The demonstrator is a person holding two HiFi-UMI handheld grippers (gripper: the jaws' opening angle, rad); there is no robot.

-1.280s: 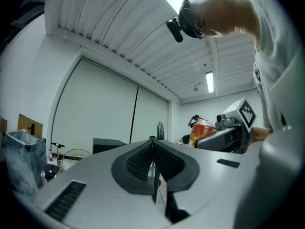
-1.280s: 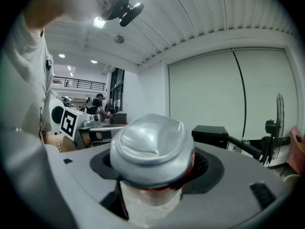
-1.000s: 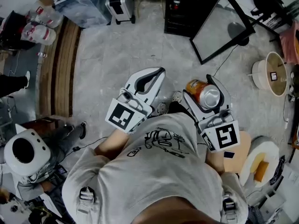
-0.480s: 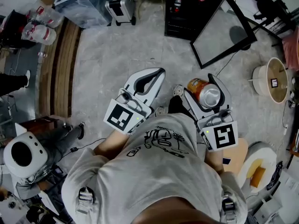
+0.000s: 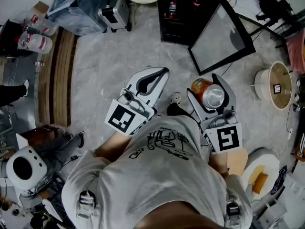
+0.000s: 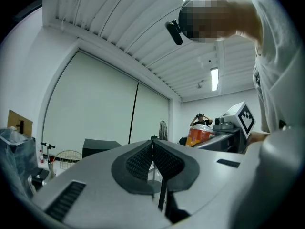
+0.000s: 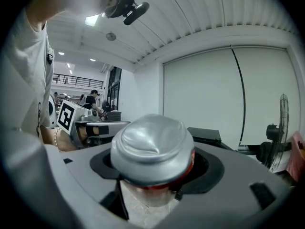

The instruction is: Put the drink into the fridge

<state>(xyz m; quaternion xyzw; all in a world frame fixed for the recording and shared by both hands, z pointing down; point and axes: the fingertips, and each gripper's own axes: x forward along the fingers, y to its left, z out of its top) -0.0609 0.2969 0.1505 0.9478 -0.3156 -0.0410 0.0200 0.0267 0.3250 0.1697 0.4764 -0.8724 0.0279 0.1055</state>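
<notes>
An orange drink can (image 5: 208, 92) with a silver end is clamped between the jaws of my right gripper (image 5: 206, 87), held at waist height over the floor. In the right gripper view the can (image 7: 152, 149) fills the gap and both pads press its sides. My left gripper (image 5: 161, 73) is shut with nothing in it; its ribbed pads (image 6: 143, 160) meet. From the left gripper view the can (image 6: 199, 133) shows off to the right. The black fridge (image 5: 183, 13) stands ahead with its glass door (image 5: 219, 32) swung open to the right.
Wooden planks (image 5: 59, 75) lie along the floor at left, with water bottles (image 5: 33, 42) beside them. A clear plastic box (image 5: 81, 4) stands at the top left. A round beige bin (image 5: 275, 84) sits at right. A white round appliance (image 5: 24, 168) is low at left.
The fridge and its open door have slid down and left in the head view, closer to me. Both grippers keep their pose, the can still clamped in the right one.
</notes>
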